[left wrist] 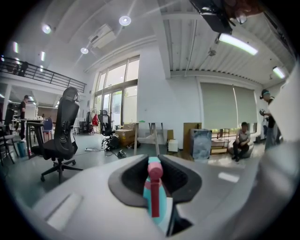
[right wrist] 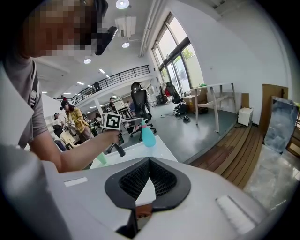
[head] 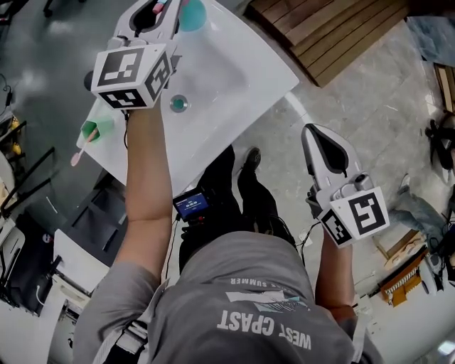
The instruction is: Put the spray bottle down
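Observation:
The spray bottle has a teal body and a pink head. My left gripper is shut on it near the neck and holds it above the far end of the white sink. In the left gripper view the bottle stands upright between the jaws with its pink trigger toward the camera. The right gripper view shows the bottle hanging over the sink's far corner. My right gripper hangs to the right of the sink over the floor, its jaws shut with nothing in them.
A drain sits in the basin and a dark faucet rises near my left arm. A green cup with a toothbrush lies on the sink's left rim. A wooden platform lies beyond the sink. Office chairs and seated people are far off.

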